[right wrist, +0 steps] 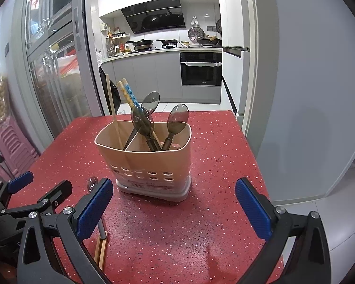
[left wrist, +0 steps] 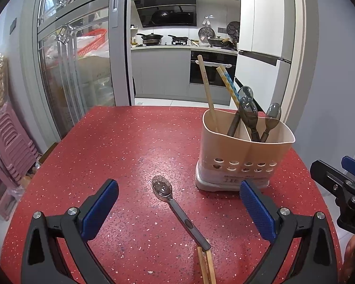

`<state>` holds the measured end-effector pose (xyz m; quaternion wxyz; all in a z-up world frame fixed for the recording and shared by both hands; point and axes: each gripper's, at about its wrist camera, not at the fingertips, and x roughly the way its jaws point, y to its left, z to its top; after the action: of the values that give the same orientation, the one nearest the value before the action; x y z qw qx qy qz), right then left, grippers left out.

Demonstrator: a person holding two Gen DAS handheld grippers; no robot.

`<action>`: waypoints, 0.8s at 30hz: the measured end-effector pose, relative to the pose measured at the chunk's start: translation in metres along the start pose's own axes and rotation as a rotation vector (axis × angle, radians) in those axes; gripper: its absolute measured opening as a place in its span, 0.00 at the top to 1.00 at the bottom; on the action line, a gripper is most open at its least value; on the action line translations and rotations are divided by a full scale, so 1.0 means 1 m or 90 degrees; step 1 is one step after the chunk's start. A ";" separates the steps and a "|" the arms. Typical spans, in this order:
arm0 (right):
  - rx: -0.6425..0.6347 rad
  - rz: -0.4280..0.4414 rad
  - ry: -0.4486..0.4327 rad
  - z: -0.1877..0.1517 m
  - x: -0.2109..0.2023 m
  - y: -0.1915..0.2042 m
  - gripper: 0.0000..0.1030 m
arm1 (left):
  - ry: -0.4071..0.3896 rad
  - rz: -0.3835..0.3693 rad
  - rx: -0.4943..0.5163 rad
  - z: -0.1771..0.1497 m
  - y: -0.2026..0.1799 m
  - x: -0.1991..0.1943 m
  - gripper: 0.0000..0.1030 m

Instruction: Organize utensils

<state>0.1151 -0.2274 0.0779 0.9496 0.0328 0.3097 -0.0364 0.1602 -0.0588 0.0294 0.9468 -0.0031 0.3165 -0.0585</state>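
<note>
A beige utensil holder (left wrist: 245,151) with two compartments stands on the red speckled table (left wrist: 130,142); it holds chopsticks (left wrist: 208,92) and three dark translucent spoons (left wrist: 248,116). It also shows in the right wrist view (right wrist: 151,163). A loose grey spoon (left wrist: 179,210) lies on the table, its handle end resting on wooden chopsticks (left wrist: 207,267). My left gripper (left wrist: 178,203) is open and empty, straddling that spoon from above. My right gripper (right wrist: 174,203) is open and empty, in front of the holder. The spoon (right wrist: 92,184) is partly hidden behind its left finger, above the chopsticks (right wrist: 101,250).
The other gripper shows at the right edge of the left wrist view (left wrist: 338,184) and at the left of the right wrist view (right wrist: 23,203). Pink stools (left wrist: 9,146) stand left of the table. A glass sliding door (left wrist: 78,66) and a kitchen lie beyond.
</note>
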 end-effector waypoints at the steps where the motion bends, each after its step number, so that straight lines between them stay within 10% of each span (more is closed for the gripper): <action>1: 0.000 0.000 0.000 0.000 0.000 0.000 0.00 | 0.001 -0.001 0.001 0.000 0.000 0.000 0.00; 24: 0.008 -0.003 0.005 -0.002 0.000 -0.004 0.00 | 0.011 -0.003 0.001 -0.003 0.000 -0.001 0.00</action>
<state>0.1140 -0.2315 0.0762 0.9479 0.0385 0.3135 -0.0405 0.1581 -0.0582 0.0277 0.9440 -0.0028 0.3244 -0.0605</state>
